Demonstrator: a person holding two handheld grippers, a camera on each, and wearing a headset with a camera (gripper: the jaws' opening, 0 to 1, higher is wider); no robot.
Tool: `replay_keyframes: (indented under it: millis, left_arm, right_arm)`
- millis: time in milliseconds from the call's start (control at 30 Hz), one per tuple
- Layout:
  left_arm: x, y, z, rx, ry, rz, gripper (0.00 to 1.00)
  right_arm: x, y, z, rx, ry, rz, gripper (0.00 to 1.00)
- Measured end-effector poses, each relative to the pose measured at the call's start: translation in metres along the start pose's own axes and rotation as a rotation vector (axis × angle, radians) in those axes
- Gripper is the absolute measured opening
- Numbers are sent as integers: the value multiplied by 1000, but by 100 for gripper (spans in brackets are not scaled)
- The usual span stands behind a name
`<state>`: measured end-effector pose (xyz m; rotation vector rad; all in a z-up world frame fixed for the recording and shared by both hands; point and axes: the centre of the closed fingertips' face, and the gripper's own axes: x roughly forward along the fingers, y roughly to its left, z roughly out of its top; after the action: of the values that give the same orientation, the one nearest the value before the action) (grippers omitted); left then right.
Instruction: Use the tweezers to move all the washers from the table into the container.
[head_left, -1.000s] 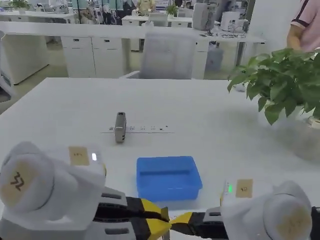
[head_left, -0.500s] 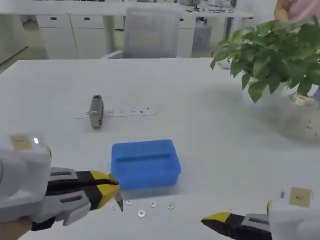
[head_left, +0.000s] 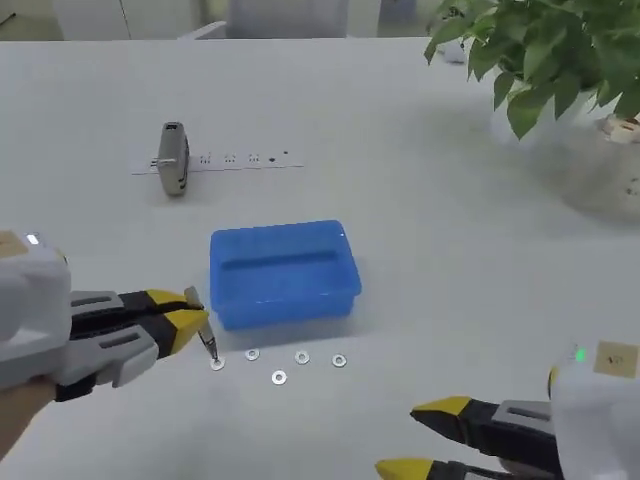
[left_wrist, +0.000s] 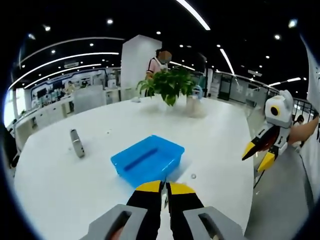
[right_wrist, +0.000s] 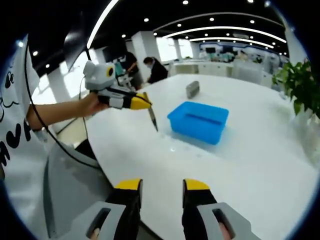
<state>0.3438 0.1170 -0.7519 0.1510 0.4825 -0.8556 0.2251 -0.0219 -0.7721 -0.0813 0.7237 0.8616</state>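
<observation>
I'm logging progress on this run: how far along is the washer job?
Done: nothing yet; the blue container shows no washers inside. In hand: the left gripper is shut on the tweezers, tip down by the leftmost washer. Left: all five washers lie on the table in front of the container. The right gripper hangs open, holding nothing.
</observation>
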Motion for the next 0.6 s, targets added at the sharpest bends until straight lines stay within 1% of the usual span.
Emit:
replay_keyframes:
  millis: [67, 133, 167, 300, 433, 500, 533, 600]
  left_arm:
    - [3, 2, -4, -10, -3, 7, 0]
    - [5, 4, -6, -11, -4, 18, 0]
    - [6, 5, -6, -17, -11, 22, 0]
    - [11, 8, -9, -41, -20, 19, 0]
    - [11, 8, -9, -59, -36, 20, 0]
    - [9, 5, -4, -75, -51, 15, 0]
    - [8, 3, -2, -70, -57, 16, 0]
    - [6, -2, 4, -56, -66, 12, 0]
  right_arm:
    - [1, 1, 0, 1, 3, 1, 29]
    - [1, 1, 1, 4, 2, 2, 29]
    - [2, 0, 1, 5, 3, 0, 29]
    - [2, -1, 0, 9, 10, -1, 28]
    - [3, -2, 0, 9, 13, 1, 26]
    - [8, 1, 10, 31, -21, 33, 26]
    - [12, 4, 21, 22, -45, 57, 26]
    - [20, 7, 41, -23, -73, 88, 26]
